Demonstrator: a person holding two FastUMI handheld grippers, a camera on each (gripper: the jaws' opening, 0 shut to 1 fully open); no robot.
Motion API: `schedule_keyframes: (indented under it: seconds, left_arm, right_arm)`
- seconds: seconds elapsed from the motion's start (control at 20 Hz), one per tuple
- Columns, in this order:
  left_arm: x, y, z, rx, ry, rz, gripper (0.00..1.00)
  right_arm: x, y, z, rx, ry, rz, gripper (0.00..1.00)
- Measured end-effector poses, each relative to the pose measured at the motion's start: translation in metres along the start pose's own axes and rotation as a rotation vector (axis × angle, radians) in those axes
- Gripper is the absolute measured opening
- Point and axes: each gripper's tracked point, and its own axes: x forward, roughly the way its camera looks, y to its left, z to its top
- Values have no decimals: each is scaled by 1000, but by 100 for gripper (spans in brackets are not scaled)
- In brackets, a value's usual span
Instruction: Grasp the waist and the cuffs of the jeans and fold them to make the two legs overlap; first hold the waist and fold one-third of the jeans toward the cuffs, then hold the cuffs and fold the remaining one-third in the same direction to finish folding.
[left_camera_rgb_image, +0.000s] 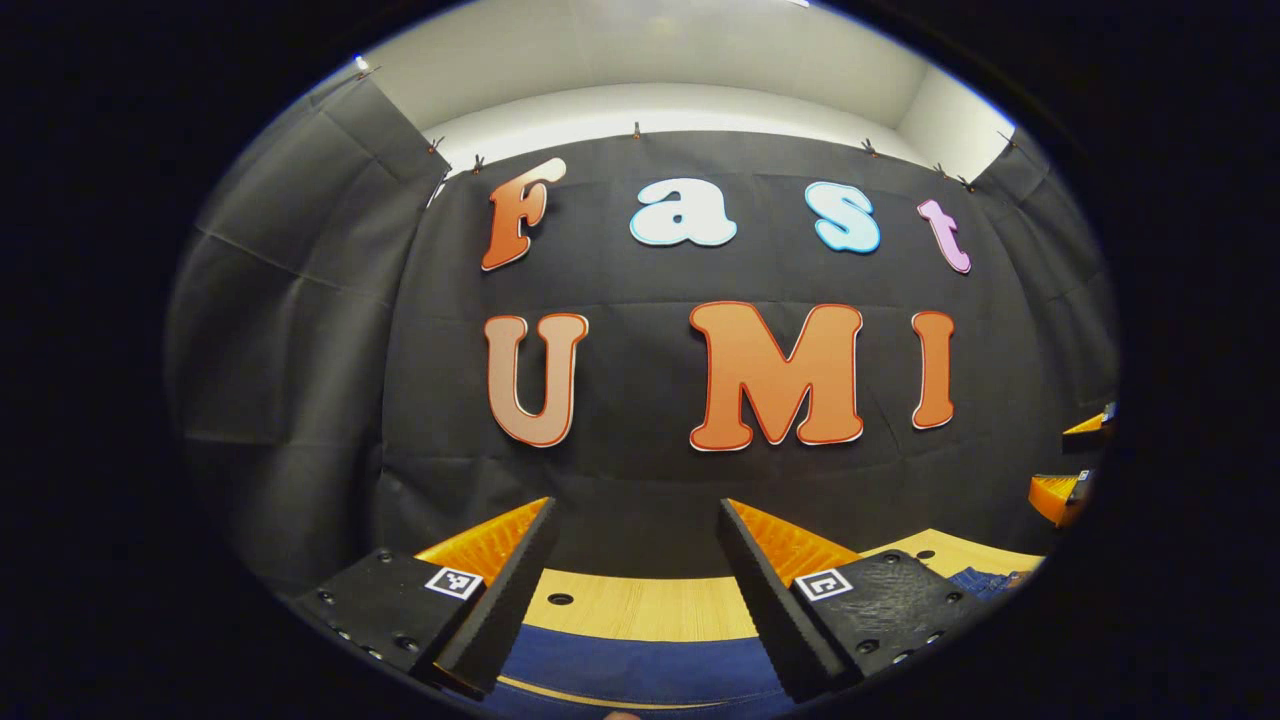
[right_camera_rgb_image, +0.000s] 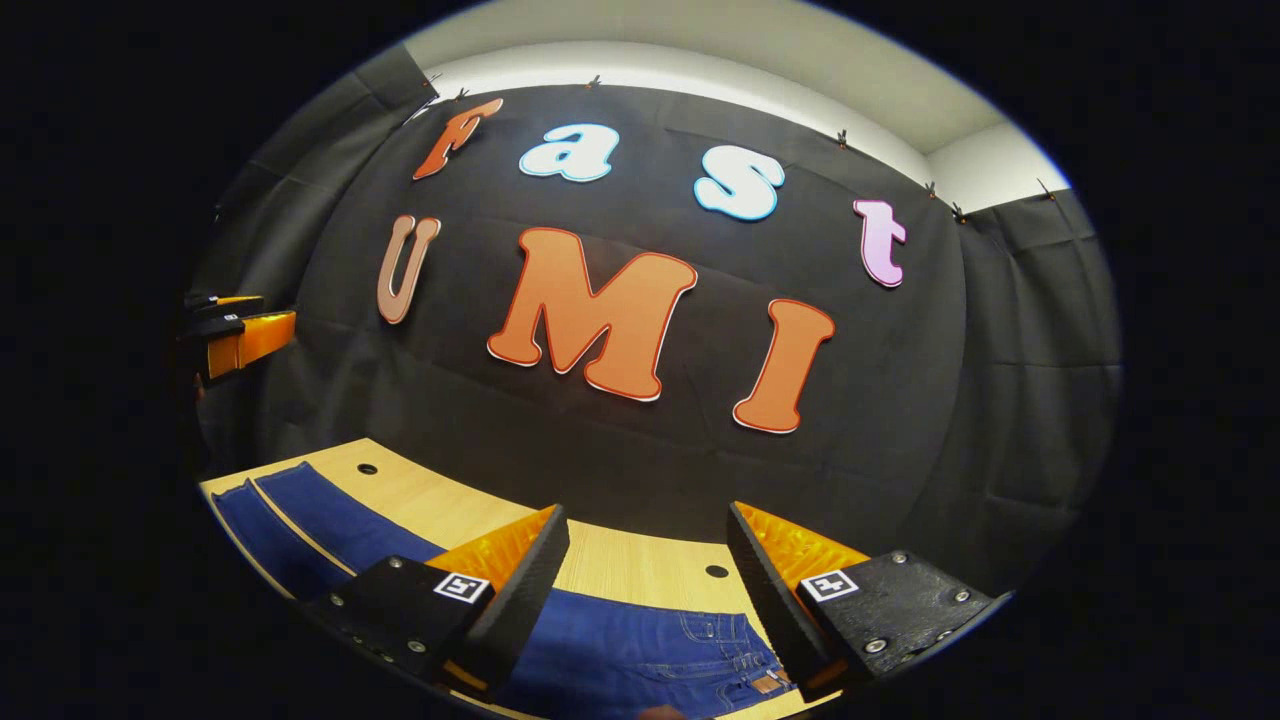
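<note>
Jeans (right_camera_rgb_image: 640, 655) flat on tabletop (right_camera_rgb_image: 620, 565), waist at 6 o'clock in right gripper view. L hand-held gripper (left_camera_rgb_image: 635, 590) & R hand-held gripper (right_camera_rgb_image: 648, 590) both spread wide, holding nothing, above the denim.

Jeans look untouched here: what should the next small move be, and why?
Probably lower both tongs onto the jeans. They lie flat and unfolded on the wooden table, legs side by side. The right tongs hang open above the waist end, the left tongs open above the legs, holding nothing.
</note>
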Motion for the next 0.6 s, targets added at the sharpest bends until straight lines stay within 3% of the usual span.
schedule_keyframes:
  seconds: [0.25,0.6]
  left_arm:
    - [2,16,-20,7,45,18,96]
    - [-6,59,-76,-25,211,92,97]
  right_arm:
    - [2,2,-10,-11,27,-1,97]
    - [12,-22,-52,49,163,-36,97]
